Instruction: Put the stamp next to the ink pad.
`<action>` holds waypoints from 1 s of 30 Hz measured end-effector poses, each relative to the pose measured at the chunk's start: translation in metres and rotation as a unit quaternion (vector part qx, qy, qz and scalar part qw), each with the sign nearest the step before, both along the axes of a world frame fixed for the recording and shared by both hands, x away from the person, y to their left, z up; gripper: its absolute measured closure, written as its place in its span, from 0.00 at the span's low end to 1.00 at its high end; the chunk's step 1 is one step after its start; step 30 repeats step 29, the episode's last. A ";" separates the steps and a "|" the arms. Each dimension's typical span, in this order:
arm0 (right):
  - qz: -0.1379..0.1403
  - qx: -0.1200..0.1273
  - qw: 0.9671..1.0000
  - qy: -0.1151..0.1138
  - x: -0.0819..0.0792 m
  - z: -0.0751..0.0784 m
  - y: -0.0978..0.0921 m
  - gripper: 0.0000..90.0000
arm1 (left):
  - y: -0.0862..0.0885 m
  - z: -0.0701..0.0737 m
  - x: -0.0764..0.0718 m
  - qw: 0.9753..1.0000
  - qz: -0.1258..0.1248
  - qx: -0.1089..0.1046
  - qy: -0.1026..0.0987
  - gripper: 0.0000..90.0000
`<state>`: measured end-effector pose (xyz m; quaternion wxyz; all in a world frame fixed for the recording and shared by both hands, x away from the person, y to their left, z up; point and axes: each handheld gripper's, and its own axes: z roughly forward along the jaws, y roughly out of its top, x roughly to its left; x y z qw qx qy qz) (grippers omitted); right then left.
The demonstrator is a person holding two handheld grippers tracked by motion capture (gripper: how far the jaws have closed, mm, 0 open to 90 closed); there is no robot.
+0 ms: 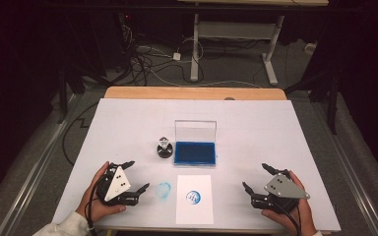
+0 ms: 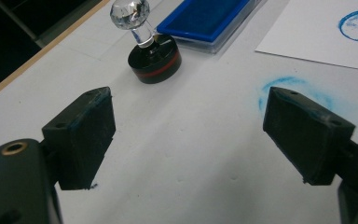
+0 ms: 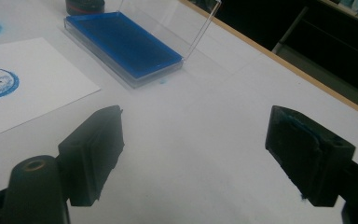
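The stamp is standing upright on the table, crystal knob up and black base down, just left of the ink pad, whose long side runs left-right with its clear lid tipped up at the back. Both the left gripper and right gripper sit near the front edge with jaws spread wide, holding nothing. The paper with a blue print lies between them.

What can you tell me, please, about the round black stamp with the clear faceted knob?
The round black stamp with the clear faceted knob stands upright on the white table, just left of the open blue ink pad and seemingly apart from it. Its low glossy black base carries a thin red band; a short clear stem holds the crystal-like knob. Nothing grips it: both grippers rest nearer the person, jaws open.
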<state>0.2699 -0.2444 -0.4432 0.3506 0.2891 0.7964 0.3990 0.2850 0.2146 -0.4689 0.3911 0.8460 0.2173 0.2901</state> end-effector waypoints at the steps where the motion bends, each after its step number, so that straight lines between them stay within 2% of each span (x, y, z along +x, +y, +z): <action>1: 0.000 0.000 1.000 0.001 0.000 0.000 0.000 0.22 | 0.000 0.000 0.000 1.000 0.000 0.000 0.000 0.18; 12: -0.001 -0.002 1.000 0.000 0.000 0.000 0.000 0.22 | 0.000 0.001 0.000 1.000 0.001 -0.001 -0.002 0.18; 30: -0.004 0.003 1.000 0.006 0.003 -0.003 -0.002 0.21 | -0.001 0.001 0.005 1.000 0.005 -0.004 0.006 0.18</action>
